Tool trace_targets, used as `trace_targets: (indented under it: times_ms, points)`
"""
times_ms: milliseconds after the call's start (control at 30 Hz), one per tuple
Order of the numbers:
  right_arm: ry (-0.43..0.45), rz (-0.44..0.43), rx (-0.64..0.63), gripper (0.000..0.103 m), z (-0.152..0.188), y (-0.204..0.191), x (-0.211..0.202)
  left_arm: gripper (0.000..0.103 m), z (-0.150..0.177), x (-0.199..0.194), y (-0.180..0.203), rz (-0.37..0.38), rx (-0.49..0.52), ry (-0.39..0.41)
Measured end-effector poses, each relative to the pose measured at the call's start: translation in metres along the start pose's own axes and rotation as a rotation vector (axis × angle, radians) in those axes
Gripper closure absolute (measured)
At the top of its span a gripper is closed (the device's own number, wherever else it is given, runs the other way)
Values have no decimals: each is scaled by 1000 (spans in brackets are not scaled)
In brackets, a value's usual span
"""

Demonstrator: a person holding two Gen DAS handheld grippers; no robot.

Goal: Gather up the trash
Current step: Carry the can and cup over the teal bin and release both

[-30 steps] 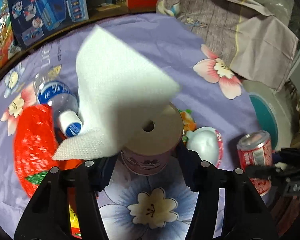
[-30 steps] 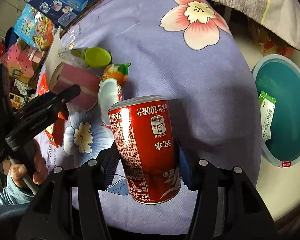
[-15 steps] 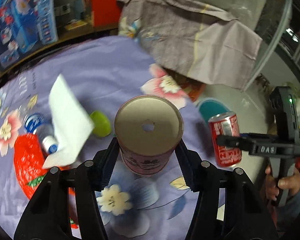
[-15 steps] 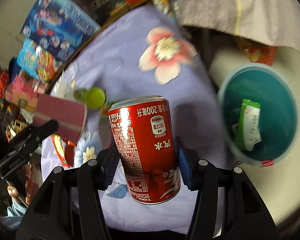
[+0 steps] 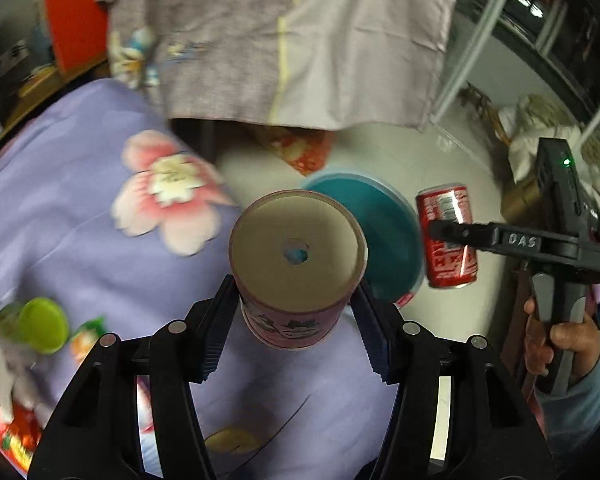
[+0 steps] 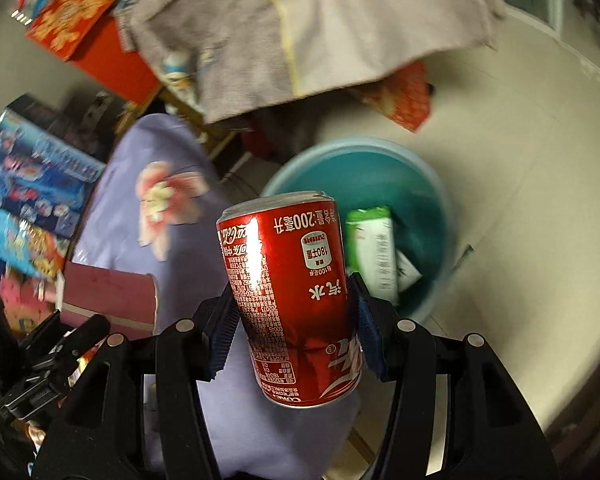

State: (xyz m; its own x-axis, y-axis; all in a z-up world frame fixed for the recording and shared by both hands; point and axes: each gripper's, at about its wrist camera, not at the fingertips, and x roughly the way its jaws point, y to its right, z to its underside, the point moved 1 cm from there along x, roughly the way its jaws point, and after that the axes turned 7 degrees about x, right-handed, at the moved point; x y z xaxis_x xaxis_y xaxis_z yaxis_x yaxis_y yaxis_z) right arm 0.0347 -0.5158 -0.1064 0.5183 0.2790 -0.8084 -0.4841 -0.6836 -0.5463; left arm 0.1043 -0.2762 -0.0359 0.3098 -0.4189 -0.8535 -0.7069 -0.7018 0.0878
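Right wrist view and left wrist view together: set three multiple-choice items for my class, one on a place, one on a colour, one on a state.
1. Where does the green packet lie?
A. on the purple cloth
B. inside the teal tub
C. on the bare floor

2. What colour is the can in the right gripper?
A. red
B. blue
C. silver

3. What is the state of the left gripper?
A. open and empty
B. shut on a bottle
C. shut on the pink tube

Answers:
1 B, the packet rests within the tub's wall.
2 A, red body with white print.
3 C, both fingers press the tube's sides.
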Motion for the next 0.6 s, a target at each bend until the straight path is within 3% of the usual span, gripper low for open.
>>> trace_targets:
  times_ms: [333, 600]
  points:
    - [-27, 25, 82, 52, -19, 37, 19, 42, -31, 83, 37, 34, 46, -116]
    - [-58, 32, 76, 52, -24, 37, 34, 40, -28, 104, 27, 12, 10, -159]
